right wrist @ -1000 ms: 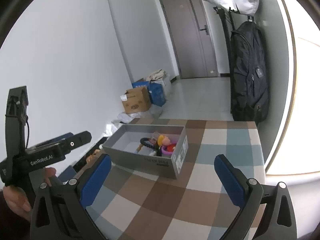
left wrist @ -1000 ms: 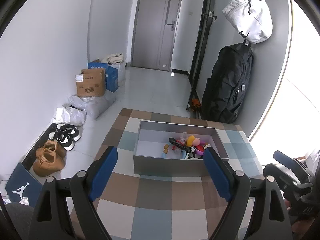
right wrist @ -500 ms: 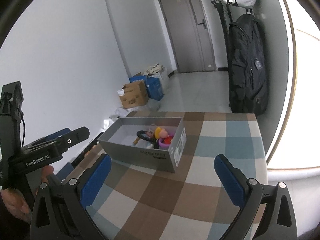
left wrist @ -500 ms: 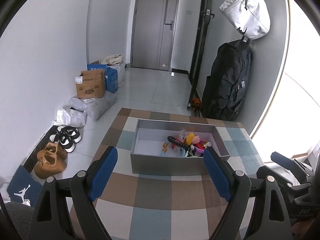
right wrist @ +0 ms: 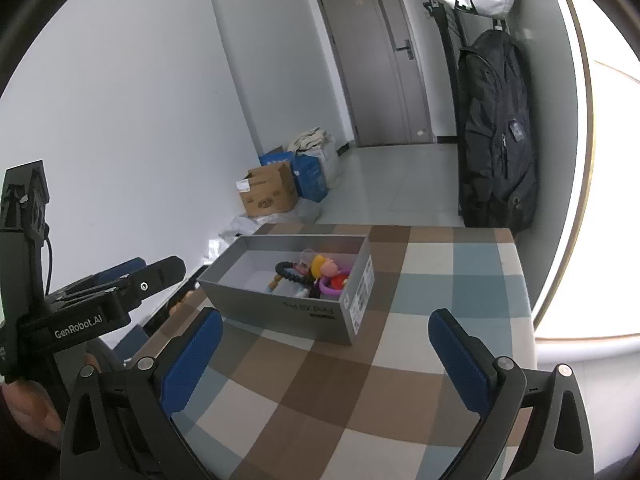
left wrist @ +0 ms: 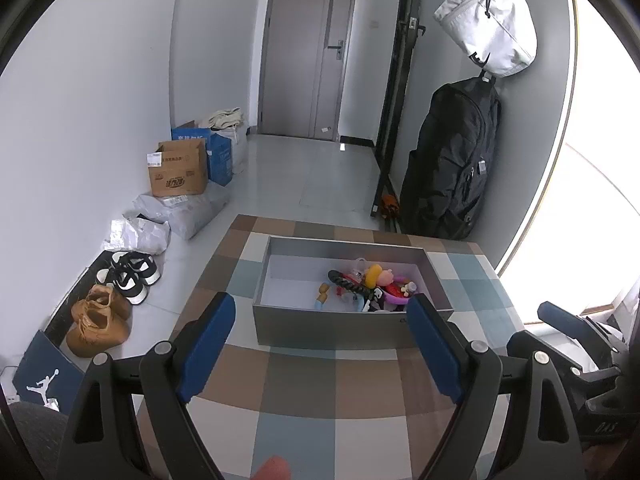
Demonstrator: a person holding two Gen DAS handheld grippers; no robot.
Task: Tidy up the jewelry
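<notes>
A grey open box (left wrist: 332, 330) stands on the checkered table (left wrist: 332, 392); it also shows in the right wrist view (right wrist: 288, 316). Inside lies a heap of colourful jewelry and trinkets (left wrist: 368, 286), also seen from the right (right wrist: 316, 276), with a black beaded bracelet on top. My left gripper (left wrist: 320, 344) is open and empty, in front of the box's near wall. My right gripper (right wrist: 324, 356) is open and empty, near the box's labelled corner. The right gripper shows at the right edge of the left wrist view (left wrist: 576, 336), and the left gripper shows in the right wrist view (right wrist: 120, 288).
A black backpack (left wrist: 448, 168) and a white bag (left wrist: 492, 24) hang on the right wall. On the floor at left are cardboard boxes (left wrist: 178, 172), plastic bags (left wrist: 180, 212) and shoes (left wrist: 116, 292). A closed door (left wrist: 308, 52) is at the back.
Both grippers have pulled back and risen slightly, so the box sits a little lower and farther in both views. Both stay open and empty.
</notes>
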